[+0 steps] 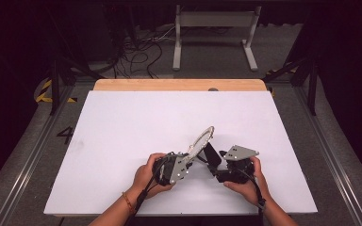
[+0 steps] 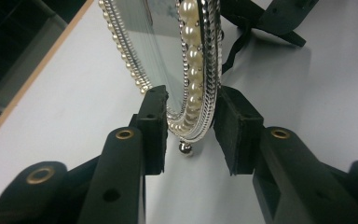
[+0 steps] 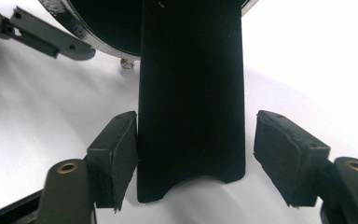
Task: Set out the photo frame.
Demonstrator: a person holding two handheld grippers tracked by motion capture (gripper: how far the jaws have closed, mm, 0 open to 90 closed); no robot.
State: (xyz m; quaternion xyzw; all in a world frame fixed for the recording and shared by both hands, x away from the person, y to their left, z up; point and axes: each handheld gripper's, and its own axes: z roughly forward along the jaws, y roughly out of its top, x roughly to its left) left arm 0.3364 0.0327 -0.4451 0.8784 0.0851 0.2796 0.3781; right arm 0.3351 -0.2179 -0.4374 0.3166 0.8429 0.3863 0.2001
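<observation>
Black rubber pads of the left gripper (image 2: 189, 130) stand apart around the lower rim of a pearl-edged oval frame (image 2: 193, 70) — the left pad touching or nearly so, a gap at the right one. The right gripper (image 3: 196, 142) straddles the frame's black stand (image 3: 191, 93), left pad touching, right pad clear — all above the white table (image 1: 122, 127).

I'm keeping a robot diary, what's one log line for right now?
left gripper: open around pearl frame | right gripper: open around black stand | table

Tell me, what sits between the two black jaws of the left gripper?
The pearl-trimmed frame's lower edge stands between the left gripper's jaws, a gap showing at the right pad, in the left gripper view.
</observation>
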